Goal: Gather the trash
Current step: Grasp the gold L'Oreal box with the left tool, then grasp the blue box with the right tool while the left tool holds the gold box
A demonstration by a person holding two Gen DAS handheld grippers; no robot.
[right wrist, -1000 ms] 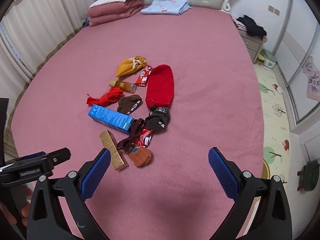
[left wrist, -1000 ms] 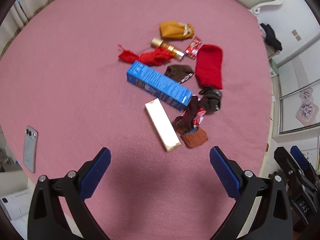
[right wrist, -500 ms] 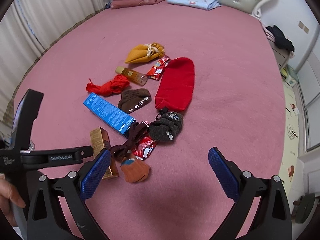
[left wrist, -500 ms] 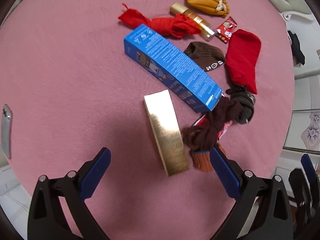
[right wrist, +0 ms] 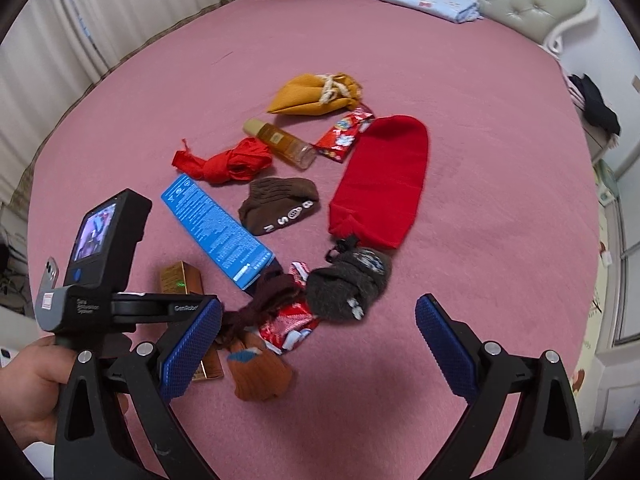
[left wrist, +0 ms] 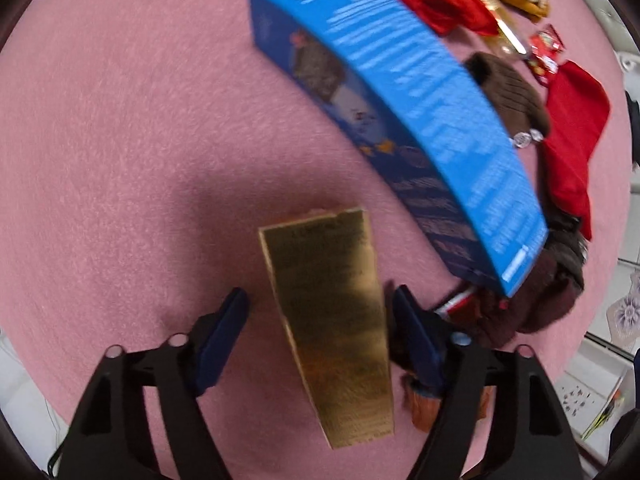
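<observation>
A flat gold box (left wrist: 332,320) lies on the pink bed, beside a long blue box (left wrist: 404,120). My left gripper (left wrist: 320,312) is low over the gold box with its blue fingers on either side of it; the right finger is near the box edge and a gap shows at the left finger. In the right wrist view the gold box (right wrist: 180,280) is partly hidden behind the left gripper body. My right gripper (right wrist: 318,320) is open and empty above a red wrapper (right wrist: 288,320) and an orange sock (right wrist: 260,372).
Clothes and litter lie in a cluster: a red hat (right wrist: 380,180), brown sock (right wrist: 280,204), dark grey sock (right wrist: 348,284), red cloth (right wrist: 224,162), amber bottle (right wrist: 280,142), snack wrapper (right wrist: 344,134), yellow pouch (right wrist: 316,94). A phone (right wrist: 50,270) lies at the bed's left edge.
My left gripper has dropped down onto the gold box and its fingers have narrowed around it. My right gripper has moved closer to the cluster.
</observation>
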